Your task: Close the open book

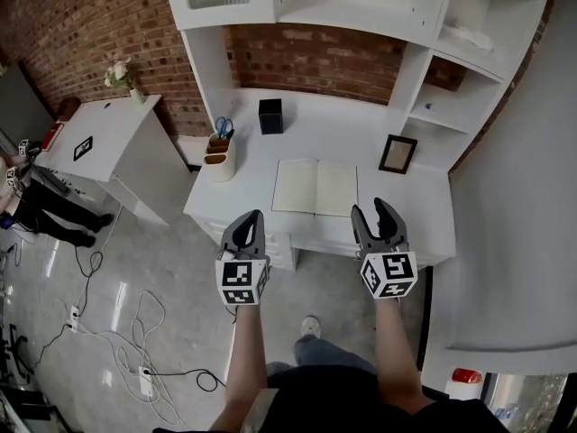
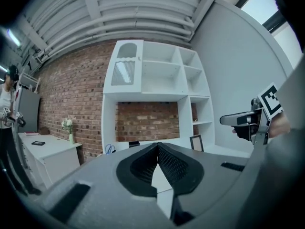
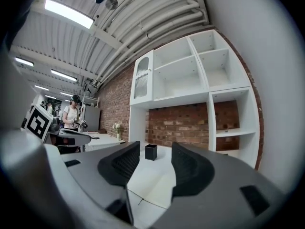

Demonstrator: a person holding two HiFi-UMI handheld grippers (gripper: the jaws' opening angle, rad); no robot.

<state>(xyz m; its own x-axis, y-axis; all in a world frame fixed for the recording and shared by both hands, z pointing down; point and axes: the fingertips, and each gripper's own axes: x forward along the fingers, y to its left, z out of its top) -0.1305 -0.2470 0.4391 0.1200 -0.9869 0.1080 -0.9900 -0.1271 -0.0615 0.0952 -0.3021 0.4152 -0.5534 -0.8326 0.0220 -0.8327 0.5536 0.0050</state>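
The open book (image 1: 315, 188) lies flat with pale blank pages on the white desk (image 1: 306, 133), near its front edge. Both grippers hover in front of the desk, short of the book and apart from it. My left gripper (image 1: 247, 222) is below the book's left corner, its jaws together with nothing in them; its fingertips meet in the left gripper view (image 2: 157, 146). My right gripper (image 1: 372, 213) is below the book's right corner, open and empty, with a wide gap between the jaws (image 3: 155, 156).
A black box (image 1: 270, 115), a pen holder with scissors (image 1: 219, 152) and a picture frame (image 1: 398, 153) stand on the desk under white shelves (image 1: 361, 7). A side table with a flower vase (image 1: 120, 75), a person (image 1: 36, 206) and floor cables (image 1: 117, 332) are at left.
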